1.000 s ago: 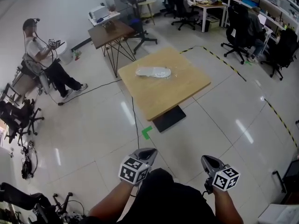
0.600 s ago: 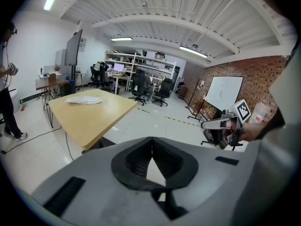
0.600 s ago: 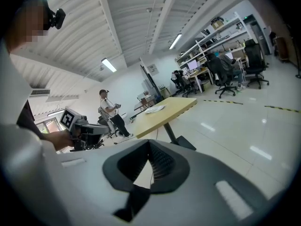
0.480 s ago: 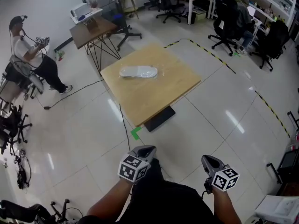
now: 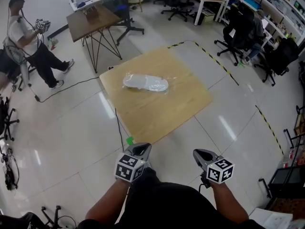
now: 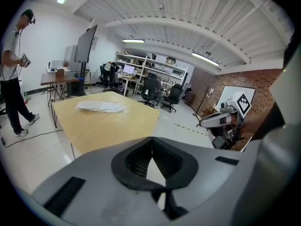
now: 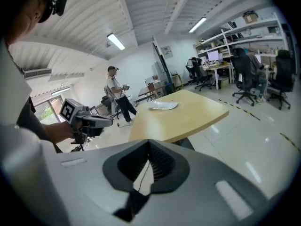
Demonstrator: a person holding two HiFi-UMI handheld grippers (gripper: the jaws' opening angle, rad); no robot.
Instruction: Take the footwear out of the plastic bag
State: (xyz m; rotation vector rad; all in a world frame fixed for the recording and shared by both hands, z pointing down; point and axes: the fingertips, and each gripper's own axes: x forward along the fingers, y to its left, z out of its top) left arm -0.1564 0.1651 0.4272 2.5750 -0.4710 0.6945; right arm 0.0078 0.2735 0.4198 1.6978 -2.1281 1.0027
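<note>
The wooden table (image 5: 164, 109) stands on the tiled floor (image 5: 71, 142) ahead of the person. The plastic bag (image 5: 129, 79) lies flat on the tabletop's far left part, with the footwear (image 5: 148, 84) inside it. The left gripper (image 5: 140, 149) and right gripper (image 5: 198, 154) are held well short of the table. The jaws of each are closed together and hold nothing.

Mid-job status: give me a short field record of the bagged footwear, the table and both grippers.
footwear: inside plastic bag, lying flat
location: on wooden table, far-left part, untouched
left gripper: jaws together, empty, over floor short of table
right gripper: jaws together, empty, over floor
bystander: person standing far left, away from table
</note>
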